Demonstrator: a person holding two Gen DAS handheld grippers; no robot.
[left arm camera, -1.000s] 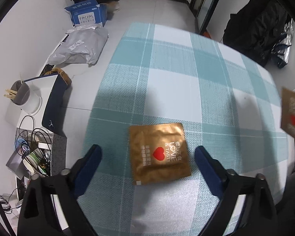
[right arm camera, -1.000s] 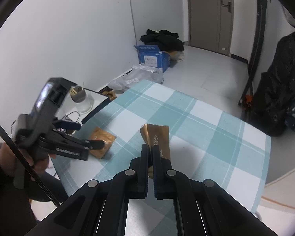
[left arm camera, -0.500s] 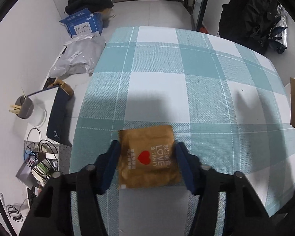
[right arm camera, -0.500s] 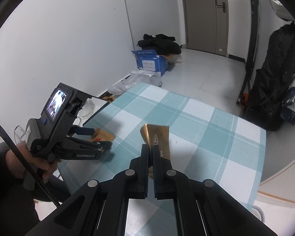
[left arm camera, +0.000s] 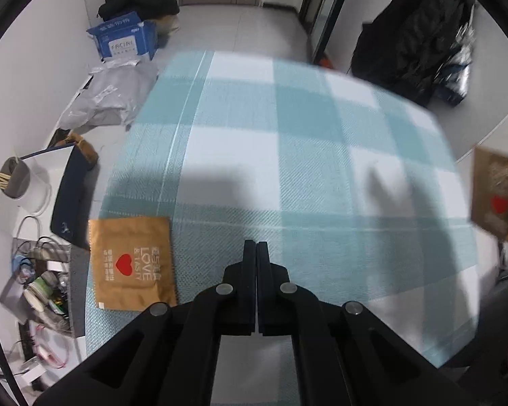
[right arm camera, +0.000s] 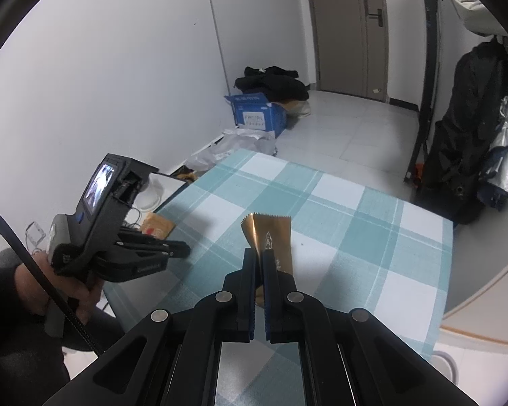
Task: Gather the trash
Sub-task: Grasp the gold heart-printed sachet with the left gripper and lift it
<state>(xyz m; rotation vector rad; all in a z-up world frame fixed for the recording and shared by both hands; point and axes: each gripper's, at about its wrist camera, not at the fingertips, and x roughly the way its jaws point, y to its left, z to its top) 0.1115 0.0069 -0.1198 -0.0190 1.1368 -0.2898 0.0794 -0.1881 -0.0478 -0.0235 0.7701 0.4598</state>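
Two grippers are up over the checked tablecloth point(left arm camera: 288, 169). The left gripper point(left arm camera: 256, 248) hovers low above the cloth, its fingers pressed together on nothing. A gold packet point(left arm camera: 132, 264) lies flat at the table's left edge, just beside that gripper on its left and apart from it. The right gripper point(right arm camera: 260, 257) is held higher, pinching a second gold packet point(right arm camera: 271, 233) upright by its lower part. On the floor, a blue cardboard box point(left arm camera: 125, 40) stands open under dark clothes; I can't tell what's in it.
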